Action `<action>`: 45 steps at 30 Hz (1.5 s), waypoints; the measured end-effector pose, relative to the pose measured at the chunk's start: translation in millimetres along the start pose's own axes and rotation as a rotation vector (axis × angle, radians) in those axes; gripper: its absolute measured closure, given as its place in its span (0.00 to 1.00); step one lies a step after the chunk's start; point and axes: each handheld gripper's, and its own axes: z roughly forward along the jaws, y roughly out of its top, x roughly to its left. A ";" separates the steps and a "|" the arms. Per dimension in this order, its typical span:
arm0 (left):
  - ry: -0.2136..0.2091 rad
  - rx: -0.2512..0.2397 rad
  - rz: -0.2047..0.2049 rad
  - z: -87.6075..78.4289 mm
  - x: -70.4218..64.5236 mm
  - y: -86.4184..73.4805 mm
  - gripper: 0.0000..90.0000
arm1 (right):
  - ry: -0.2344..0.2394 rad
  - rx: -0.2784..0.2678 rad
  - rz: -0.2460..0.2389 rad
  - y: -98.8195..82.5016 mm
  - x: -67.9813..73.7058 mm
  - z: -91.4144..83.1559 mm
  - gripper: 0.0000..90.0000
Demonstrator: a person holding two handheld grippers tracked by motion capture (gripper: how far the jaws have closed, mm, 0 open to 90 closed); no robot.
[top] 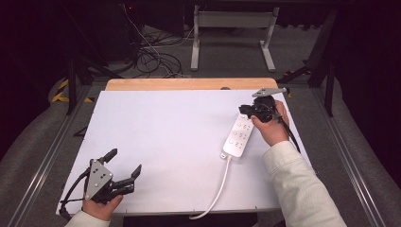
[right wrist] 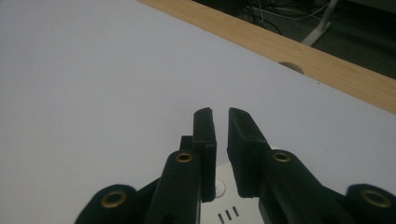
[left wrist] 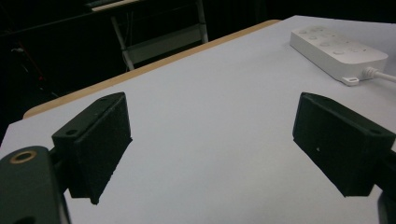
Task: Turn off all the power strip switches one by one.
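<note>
Your power strip [top: 238, 135] lies right of centre frame on the table [top: 161, 142]; its cable [top: 215, 191] trails toward the lower edge.

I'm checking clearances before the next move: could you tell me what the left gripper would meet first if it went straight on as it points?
Probably nothing: the left gripper points across bare table, leaving the power strip off to one side.

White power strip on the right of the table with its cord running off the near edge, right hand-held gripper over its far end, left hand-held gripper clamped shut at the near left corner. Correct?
Not quite: the left hand-held gripper is open, not clamped shut. The left gripper view shows its jaws wide apart over bare table. The rest holds: the high view shows the power strip on the right, its cord running off the near edge and the right hand-held gripper over its far end.
</note>
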 end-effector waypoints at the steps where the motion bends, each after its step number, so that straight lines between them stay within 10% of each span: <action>1: -0.001 0.000 0.004 -0.3 0.2 0.1 0.13 | 0.003 -0.004 0.001 0.0 1.0 -2.4 0.89; 8: 0.002 0.000 0.002 0.0 -0.4 0.4 0.13 | 0.064 -0.039 0.011 -4.1 11.5 -26.5 0.86; 27: 0.006 0.000 -0.009 -1.1 -0.8 0.5 0.13 | 0.178 -0.245 0.023 -38.8 39.8 -88.1 0.36; 33: 0.006 0.001 -0.007 -0.9 -0.7 0.5 0.13 | 0.202 -0.247 0.047 -56.0 46.7 -95.7 0.16; 45: -0.002 0.003 -0.012 -1.0 -0.9 0.4 0.13 | 0.283 -0.248 -0.020 -93.6 61.0 -96.3 0.10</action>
